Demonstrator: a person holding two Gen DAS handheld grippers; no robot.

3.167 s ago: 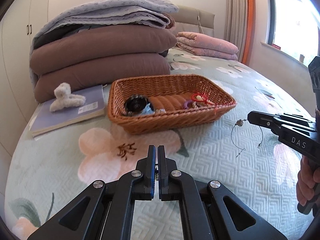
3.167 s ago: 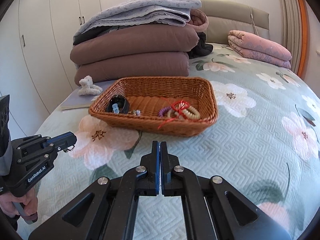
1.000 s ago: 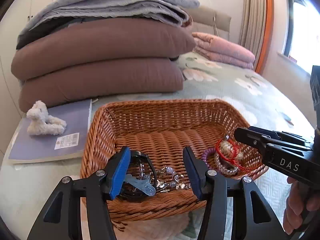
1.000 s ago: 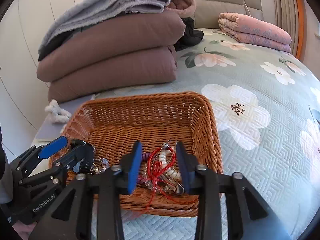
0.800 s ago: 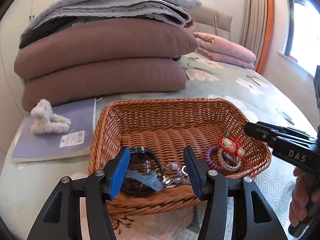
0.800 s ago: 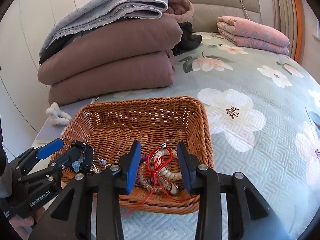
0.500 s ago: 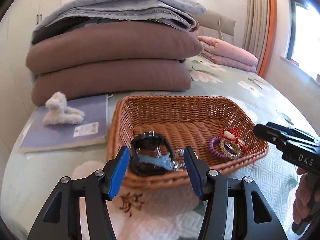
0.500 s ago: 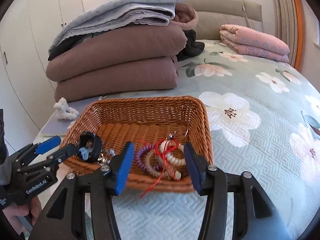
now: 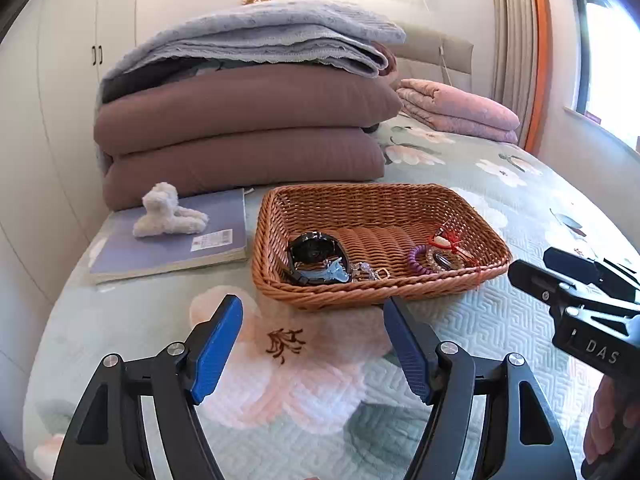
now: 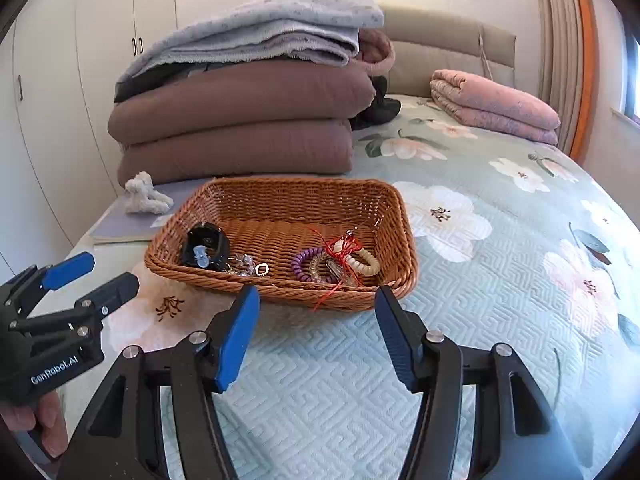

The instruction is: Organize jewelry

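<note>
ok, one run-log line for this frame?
phase: backed off | left gripper: opening, empty | right gripper: opening, empty | jewelry: in basket

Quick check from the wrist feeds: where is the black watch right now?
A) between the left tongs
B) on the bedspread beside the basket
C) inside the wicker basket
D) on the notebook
C: the black watch lies inside the wicker basket, near its left end.
</note>
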